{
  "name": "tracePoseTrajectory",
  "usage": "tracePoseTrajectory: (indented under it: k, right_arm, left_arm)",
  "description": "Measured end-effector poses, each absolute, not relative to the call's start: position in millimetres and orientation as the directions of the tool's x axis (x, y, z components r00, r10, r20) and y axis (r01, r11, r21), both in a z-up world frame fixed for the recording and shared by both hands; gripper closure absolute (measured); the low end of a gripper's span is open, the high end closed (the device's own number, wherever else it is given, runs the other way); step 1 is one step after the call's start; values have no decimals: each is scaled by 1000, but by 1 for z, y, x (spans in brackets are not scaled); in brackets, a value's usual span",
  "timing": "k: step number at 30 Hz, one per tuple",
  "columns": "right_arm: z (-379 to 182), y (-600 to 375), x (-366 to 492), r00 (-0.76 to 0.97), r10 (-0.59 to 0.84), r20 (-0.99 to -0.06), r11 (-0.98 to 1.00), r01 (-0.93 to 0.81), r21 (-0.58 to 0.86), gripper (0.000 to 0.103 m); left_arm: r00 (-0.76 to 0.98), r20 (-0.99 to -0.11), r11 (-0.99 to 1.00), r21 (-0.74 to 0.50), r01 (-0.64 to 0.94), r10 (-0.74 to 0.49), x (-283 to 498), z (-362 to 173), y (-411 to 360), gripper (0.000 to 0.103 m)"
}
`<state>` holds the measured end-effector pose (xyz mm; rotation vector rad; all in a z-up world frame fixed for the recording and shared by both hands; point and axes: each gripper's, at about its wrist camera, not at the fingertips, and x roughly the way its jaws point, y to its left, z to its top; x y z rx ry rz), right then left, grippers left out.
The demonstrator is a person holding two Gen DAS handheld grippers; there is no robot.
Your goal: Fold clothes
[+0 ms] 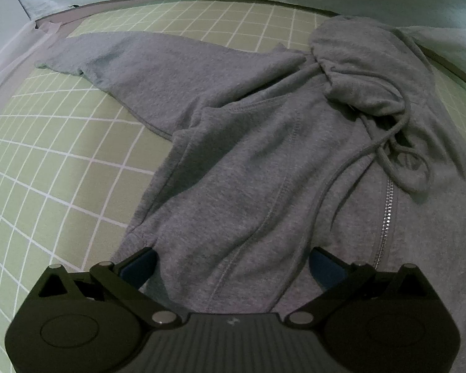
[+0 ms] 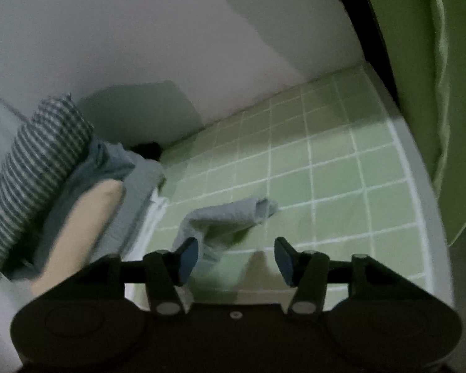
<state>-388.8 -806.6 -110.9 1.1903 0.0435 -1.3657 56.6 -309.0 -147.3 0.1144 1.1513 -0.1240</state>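
- The left gripper (image 1: 233,267) is hovering low over a grey hoodie (image 1: 248,161) lying spread on the green grid mat (image 1: 62,171), jaws gaping wide, gripping nothing.
- The right gripper (image 2: 236,258) is hanging above the mat's edge, jaws parted, a grey sleeve (image 2: 220,217) sagging beside its left finger; contact is lost in blur.
- Stacked clothes (image 2: 46,168) are crowding the left; bare mat is lying open rightward.

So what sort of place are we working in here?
Probably a bedroom: the grey zip-up hoodie lies spread on a green sheet with a white grid, apparently a bed set against a plain pale wall, with a pile of folded clothes beside it.
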Motion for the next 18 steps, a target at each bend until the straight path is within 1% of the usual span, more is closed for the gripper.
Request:
tracePoseTrajectory:
  k: [2, 5, 8, 10, 11, 18]
  right_arm:
    - [-110, -808, -386, 328, -707, -627, -233, 729, 644, 45]
    - [-110, -807, -380, 351, -706, -616, -224, 714, 664, 38]
    - [-108, -805, -378, 366, -704, -608, -220, 703, 677, 36]
    - [-106, -804, -378, 367, -706, -605, -218, 701, 679, 33]
    - [-105, -802, -379, 365, -708, -605, -216, 704, 677, 31]
    - [-109, -825, -378, 308, -689, -655, -238, 758, 607, 29]
  left_arm:
    - [404, -914, 987, 26, 156, -39, 56, -148, -309, 0]
    - [407, -913, 987, 26, 156, -40, 55, -148, -309, 0]
    - [405, -913, 987, 26, 157, -40, 56, -148, -308, 0]
    - [405, -913, 987, 26, 158, -41, 57, -148, -308, 0]
    - [405, -913, 987, 26, 158, -41, 57, -148, -308, 0]
    - [407, -912, 987, 26, 157, -41, 55, -149, -308, 0]
